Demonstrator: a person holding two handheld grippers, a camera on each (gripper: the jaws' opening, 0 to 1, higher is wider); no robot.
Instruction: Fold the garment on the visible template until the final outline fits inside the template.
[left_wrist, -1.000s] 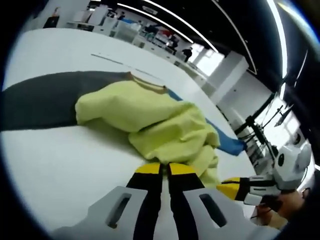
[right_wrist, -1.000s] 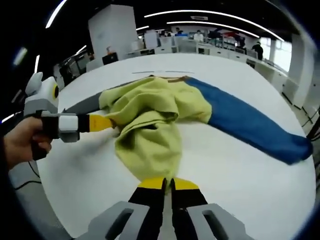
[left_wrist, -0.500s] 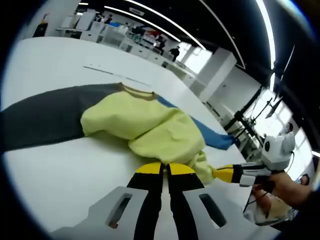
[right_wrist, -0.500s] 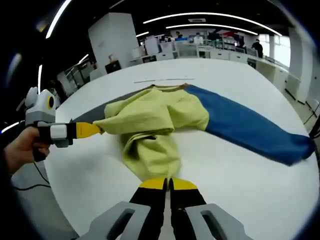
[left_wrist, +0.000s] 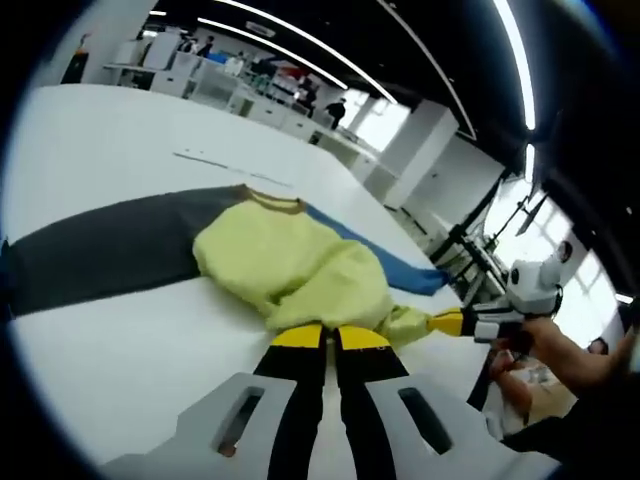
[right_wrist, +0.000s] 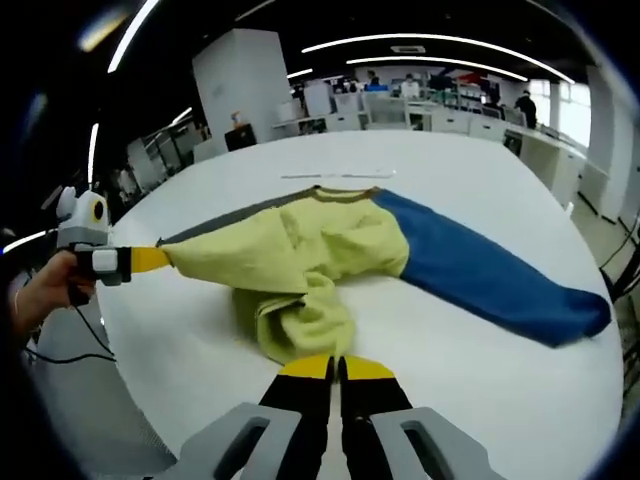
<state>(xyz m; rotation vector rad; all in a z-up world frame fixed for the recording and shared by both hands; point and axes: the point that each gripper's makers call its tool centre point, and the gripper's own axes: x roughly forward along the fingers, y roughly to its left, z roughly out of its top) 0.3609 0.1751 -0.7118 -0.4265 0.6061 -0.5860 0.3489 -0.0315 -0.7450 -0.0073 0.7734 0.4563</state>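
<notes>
Now both grippers pinch the yellow hem of the garment (right_wrist: 330, 250), which lies spread on the white table (right_wrist: 480, 370): the left gripper (right_wrist: 160, 260) and right gripper (right_wrist: 335, 365) have their jaws pressed together on cloth.

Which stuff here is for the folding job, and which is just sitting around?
For the job:
- garment, yellow body with a blue sleeve and a grey sleeve
- left tool, shut on the garment
- right tool, shut on the garment
- white table

Just around:
- office desks far behind
- white pillar
</notes>
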